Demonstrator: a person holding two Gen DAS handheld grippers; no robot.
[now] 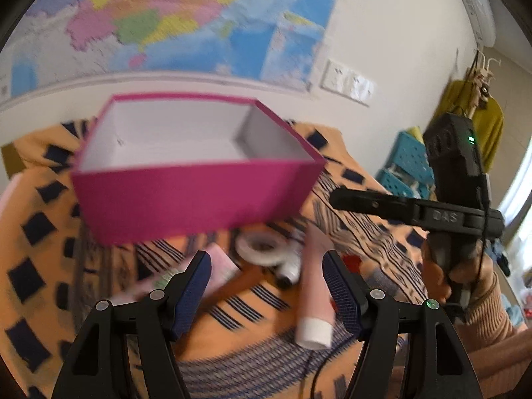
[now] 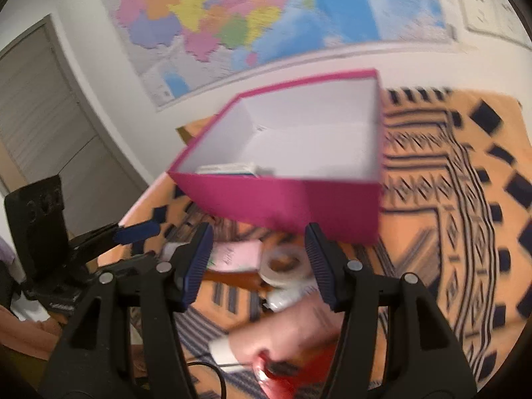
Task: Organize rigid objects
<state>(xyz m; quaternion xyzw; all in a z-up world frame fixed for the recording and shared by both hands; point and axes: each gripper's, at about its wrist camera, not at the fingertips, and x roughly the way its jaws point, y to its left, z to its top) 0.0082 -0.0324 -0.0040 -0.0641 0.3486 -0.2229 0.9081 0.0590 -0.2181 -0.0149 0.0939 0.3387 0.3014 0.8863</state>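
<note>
Ahead of both empty, parted grippers point(image 1: 267, 281) point(image 2: 259, 259) sits the pink box point(image 1: 196, 199).

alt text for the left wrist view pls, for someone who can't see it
Open, empty left tongs hover over an orange patterned cloth strewn with a pink tube, tape roll and pink card. Behind stands an open magenta box; right tongs alongside.

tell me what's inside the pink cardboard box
Inside the open pink cardboard box with white lining, the right wrist view shows one flat whitish packet lying against the near wall. The left wrist view shows only bare lining; the near wall hides the floor behind it.
</note>
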